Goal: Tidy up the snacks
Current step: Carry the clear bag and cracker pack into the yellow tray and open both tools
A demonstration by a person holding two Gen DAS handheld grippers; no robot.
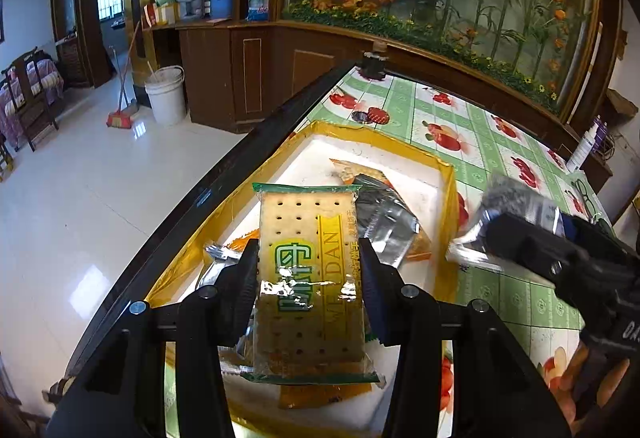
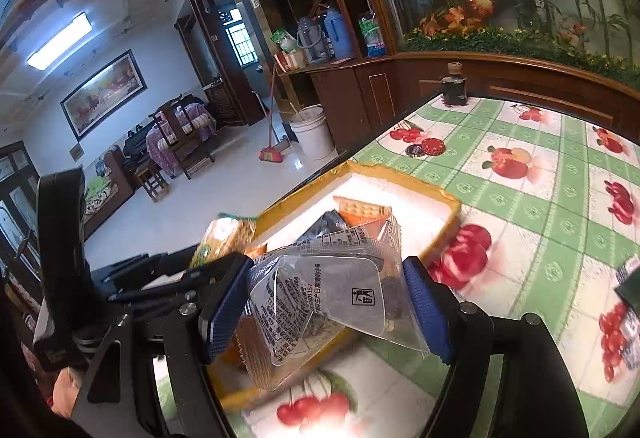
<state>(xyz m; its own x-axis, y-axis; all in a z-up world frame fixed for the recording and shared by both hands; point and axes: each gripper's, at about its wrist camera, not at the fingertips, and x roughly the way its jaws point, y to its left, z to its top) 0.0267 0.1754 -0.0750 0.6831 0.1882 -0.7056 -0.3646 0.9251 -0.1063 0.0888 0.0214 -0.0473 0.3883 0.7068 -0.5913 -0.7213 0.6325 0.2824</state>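
Observation:
My left gripper [image 1: 310, 270] is shut on a green-edged cracker packet [image 1: 310, 270] and holds it above the yellow-rimmed white tray [image 1: 400, 154]. The tray holds an orange cracker packet [image 1: 352, 170] and a dark silver snack packet [image 1: 384, 218]. My right gripper [image 2: 324, 298] is shut on a clear packet of dark snack [image 2: 328, 294] over the tray's near right corner [image 2: 448, 206]. In the left wrist view the right gripper [image 1: 472, 238] comes in from the right with the silvery packet [image 1: 516, 194], blurred. The cracker packet also shows in the right wrist view [image 2: 226, 234].
The table has a green-checked fruit-print cloth [image 1: 480, 142]. A dark bottle [image 2: 454, 86] stands at its far corner and two round lids [image 2: 426, 147] lie near it. A wooden cabinet with a flower panel is behind. The table edge [image 1: 224, 186] drops to a white tiled floor on the left.

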